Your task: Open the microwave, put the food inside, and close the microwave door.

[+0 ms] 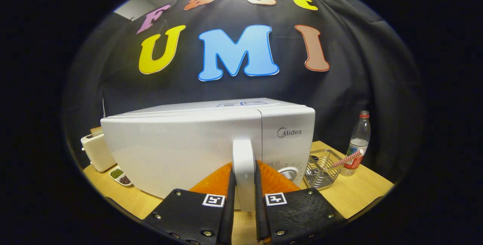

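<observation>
The gripper (pixel 244 184) had both fingers pinched on the upright handle (pixel 243 162) of the microwave (pixel 181 150) door. The handle ran vertically between them, so the pull looked due straight back.

Light even, from above; microwave (pixel 211 143) top bright, no harsh glare. Strong fisheye bending toward edges. Gripper (pixel 244 184) fingers close, slightly soft; dim booth wall behind.

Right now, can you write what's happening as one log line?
step: opening | gripper: shut on door handle | microwave: door looks closed
</observation>
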